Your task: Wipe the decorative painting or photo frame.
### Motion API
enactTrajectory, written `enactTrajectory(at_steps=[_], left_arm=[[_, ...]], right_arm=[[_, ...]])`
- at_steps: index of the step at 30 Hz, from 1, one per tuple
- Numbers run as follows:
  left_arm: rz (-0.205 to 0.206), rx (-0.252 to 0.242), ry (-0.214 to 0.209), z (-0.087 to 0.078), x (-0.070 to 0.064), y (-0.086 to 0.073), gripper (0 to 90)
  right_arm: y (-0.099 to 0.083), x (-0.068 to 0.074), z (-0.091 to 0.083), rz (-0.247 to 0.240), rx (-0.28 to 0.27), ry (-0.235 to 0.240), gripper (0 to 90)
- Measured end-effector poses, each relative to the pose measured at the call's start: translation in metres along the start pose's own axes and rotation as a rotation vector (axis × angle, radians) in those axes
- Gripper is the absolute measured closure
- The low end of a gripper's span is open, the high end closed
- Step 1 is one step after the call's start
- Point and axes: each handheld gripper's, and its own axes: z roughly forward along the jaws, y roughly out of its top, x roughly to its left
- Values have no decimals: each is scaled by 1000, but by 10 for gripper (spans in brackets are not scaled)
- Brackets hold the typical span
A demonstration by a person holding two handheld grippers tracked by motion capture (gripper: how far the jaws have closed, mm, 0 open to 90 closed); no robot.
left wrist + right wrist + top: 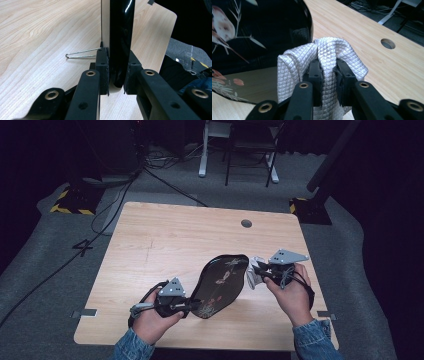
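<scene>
You're clamping the black tray (220, 285) w/ the left gripper (189, 307), jaws pinching its rim, tilted up off the table (165, 240). Right gripper (260, 271) is squeezing the white cloth (254, 272) at the tray's far edge. Looks like mid-wipe; next you prob need to drag the cloth across the face.

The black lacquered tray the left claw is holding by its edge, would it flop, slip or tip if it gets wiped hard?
The black tray keeps its shape held by one edge in the left claw, so it is probably stiff. Its glossy surface reflects light, so it may slip. Pushing with the white cloth at the far end could swing it.
</scene>
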Motion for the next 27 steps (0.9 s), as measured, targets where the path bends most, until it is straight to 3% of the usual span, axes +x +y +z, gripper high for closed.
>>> enactTrajectory(at_steps=[27], left_arm=[[1,0,1,0,0,0,780]], right_arm=[[-26,11,20,9,60,37,769]])
